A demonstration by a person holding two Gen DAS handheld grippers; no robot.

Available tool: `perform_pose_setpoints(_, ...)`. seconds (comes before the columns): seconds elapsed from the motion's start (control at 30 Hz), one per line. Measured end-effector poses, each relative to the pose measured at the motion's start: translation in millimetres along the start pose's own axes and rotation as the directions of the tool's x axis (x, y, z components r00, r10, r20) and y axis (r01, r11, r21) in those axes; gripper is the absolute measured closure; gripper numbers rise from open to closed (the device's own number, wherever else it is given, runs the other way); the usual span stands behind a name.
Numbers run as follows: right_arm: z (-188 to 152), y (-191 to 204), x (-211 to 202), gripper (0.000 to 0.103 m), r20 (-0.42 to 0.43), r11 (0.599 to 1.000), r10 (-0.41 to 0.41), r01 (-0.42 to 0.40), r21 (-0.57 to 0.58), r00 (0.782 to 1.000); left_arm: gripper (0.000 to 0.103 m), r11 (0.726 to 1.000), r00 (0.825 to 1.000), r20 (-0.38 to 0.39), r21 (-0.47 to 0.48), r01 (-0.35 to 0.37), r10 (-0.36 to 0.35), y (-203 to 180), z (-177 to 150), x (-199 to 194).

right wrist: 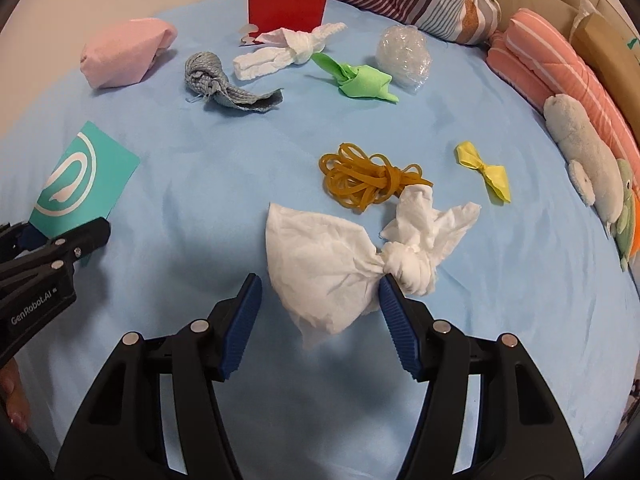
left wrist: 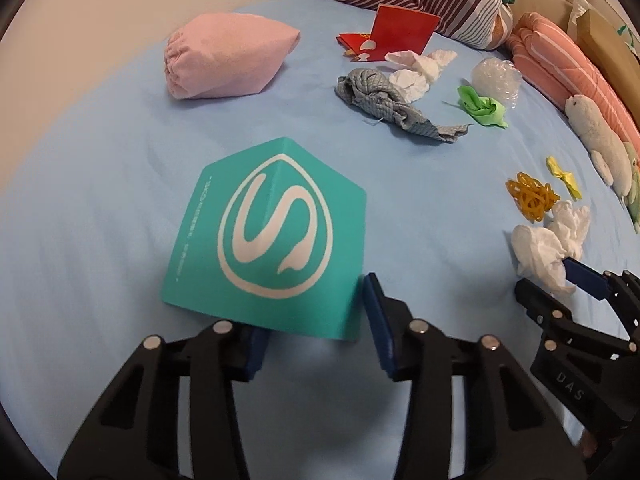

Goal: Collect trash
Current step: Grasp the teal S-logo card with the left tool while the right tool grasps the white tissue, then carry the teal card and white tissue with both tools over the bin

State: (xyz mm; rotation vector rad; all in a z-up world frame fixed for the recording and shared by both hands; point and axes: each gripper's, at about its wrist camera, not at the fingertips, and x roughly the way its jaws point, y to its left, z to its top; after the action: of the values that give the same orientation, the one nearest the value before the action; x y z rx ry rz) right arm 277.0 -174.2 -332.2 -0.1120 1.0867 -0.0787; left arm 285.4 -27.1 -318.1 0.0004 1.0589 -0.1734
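A teal folded card [left wrist: 272, 236] with a white S logo lies on the blue bed sheet [left wrist: 100, 208]. My left gripper [left wrist: 316, 320] is open, its jaws at either side of the card's near edge. It also shows in the right wrist view [right wrist: 60, 236] beside the card [right wrist: 84, 176]. A knotted white tissue [right wrist: 340, 264] lies between the jaws of my open right gripper [right wrist: 318, 312], its knot against the right jaw. The right gripper [left wrist: 552, 280] and the tissue [left wrist: 540, 248] also show in the left wrist view.
Scattered on the sheet: rubber bands [right wrist: 368, 180], yellow wrapper [right wrist: 484, 170], green paper [right wrist: 360, 82], grey cloth [right wrist: 224, 84], another tissue [right wrist: 284, 54], clear plastic ball [right wrist: 404, 56], red card [right wrist: 286, 8], pink bundle [right wrist: 124, 52]. Pillows and a plush seal [right wrist: 580, 152] line the right.
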Motion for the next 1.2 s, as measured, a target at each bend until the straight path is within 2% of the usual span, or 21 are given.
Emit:
perform_pose_setpoints(0.03, 0, 2, 1, 0.064, -0.003, 1.0, -0.01, 0.01, -0.011, 1.0, 0.08, 1.0, 1.0, 0.005, 0.002, 0.015, -0.015, 0, 1, 0)
perform_pose_setpoints(0.07, 0, 3, 2, 0.072, -0.002, 0.999, -0.027, 0.027, -0.025, 1.0, 0.085, 0.999, 0.999, 0.01, -0.007, 0.034, -0.034, 1, 1, -1)
perform_pose_setpoints(0.1, 1, 4, 1, 0.077, -0.001, 0.999, -0.031, 0.031, -0.031, 1.0, 0.098, 0.998, 0.998, 0.012, -0.016, 0.062, -0.062, 3, 2, -1)
perform_pose_setpoints(0.13, 1, 4, 1, 0.088, -0.004, 0.999, -0.023, 0.023, -0.033, 1.0, 0.101, 0.996, 0.996, 0.01, -0.021, 0.086, -0.086, 3, 2, -2)
perform_pose_setpoints(0.17, 1, 4, 1, 0.092, -0.011, 0.999, -0.011, 0.011, -0.034, 1.0, 0.102, 0.994, 0.994, 0.018, -0.023, 0.108, -0.107, 2, 2, -3)
perform_pose_setpoints(0.23, 1, 6, -1, 0.099, -0.006, 0.999, -0.01, 0.01, -0.038, 1.0, 0.102, 0.995, 0.995, 0.031, 0.0, 0.096, -0.096, -3, 3, -6)
perform_pose_setpoints(0.5, 1, 11, -20, 0.101, 0.04, 0.998, 0.039, -0.037, -0.052, 0.998, 0.102, 0.996, 0.994, 0.076, 0.064, 0.068, -0.073, -19, 4, -25)
perform_pose_setpoints(0.8, -3, 16, -55, 0.101, 0.123, 0.994, 0.077, -0.066, -0.091, 0.989, 0.102, 0.998, 0.993, 0.111, 0.064, 0.019, -0.026, -13, -2, -63)
perform_pose_setpoints(1.2, -10, 27, -122, 0.102, 0.215, 0.985, 0.141, -0.116, -0.126, 0.966, 0.102, 0.997, 0.984, 0.172, 0.046, -0.059, 0.05, 0, -21, -138)
